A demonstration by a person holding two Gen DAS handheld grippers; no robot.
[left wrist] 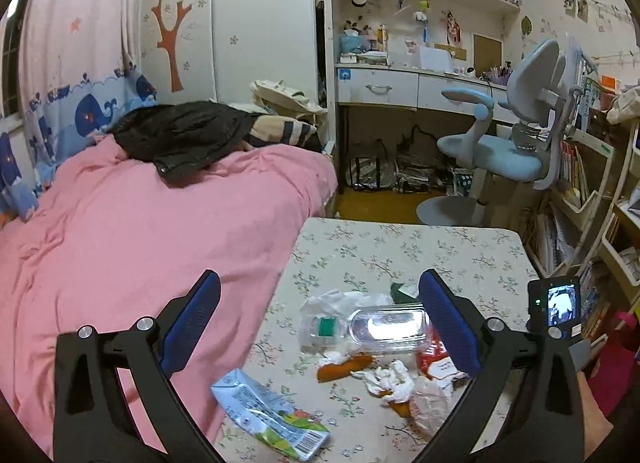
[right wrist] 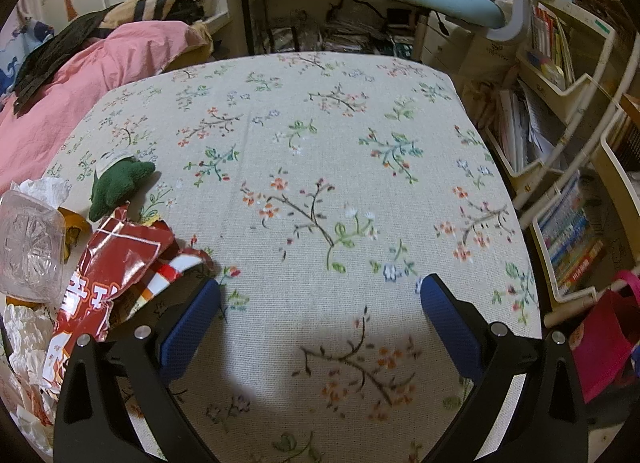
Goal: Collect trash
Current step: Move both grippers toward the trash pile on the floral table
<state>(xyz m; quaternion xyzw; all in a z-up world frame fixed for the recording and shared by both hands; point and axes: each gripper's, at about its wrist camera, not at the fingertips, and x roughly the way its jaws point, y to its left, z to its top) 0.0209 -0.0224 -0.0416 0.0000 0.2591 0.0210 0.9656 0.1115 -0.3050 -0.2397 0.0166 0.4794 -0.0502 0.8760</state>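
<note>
Trash lies in a pile on the floral table (left wrist: 420,247): a clear plastic bottle (left wrist: 384,327), a red snack wrapper (left wrist: 434,361), crumpled white tissues (left wrist: 390,379), orange peel (left wrist: 344,367) and a flattened drink carton (left wrist: 272,415). My left gripper (left wrist: 320,295) hovers open above the pile, the bottle between its blue pads. In the right wrist view the red wrapper (right wrist: 104,275), the bottle (right wrist: 28,247) and a green cloth scrap (right wrist: 116,183) sit at the left. My right gripper (right wrist: 320,295) is open over bare tablecloth (right wrist: 320,143), holding nothing.
A bed with a pink cover (left wrist: 120,231) borders the table's left side. A blue-grey desk chair (left wrist: 508,143) and a desk stand beyond the far edge. Bookshelves (right wrist: 560,103) and a pink bag (right wrist: 608,335) line the right. The other gripper's camera screen (left wrist: 554,307) shows at right.
</note>
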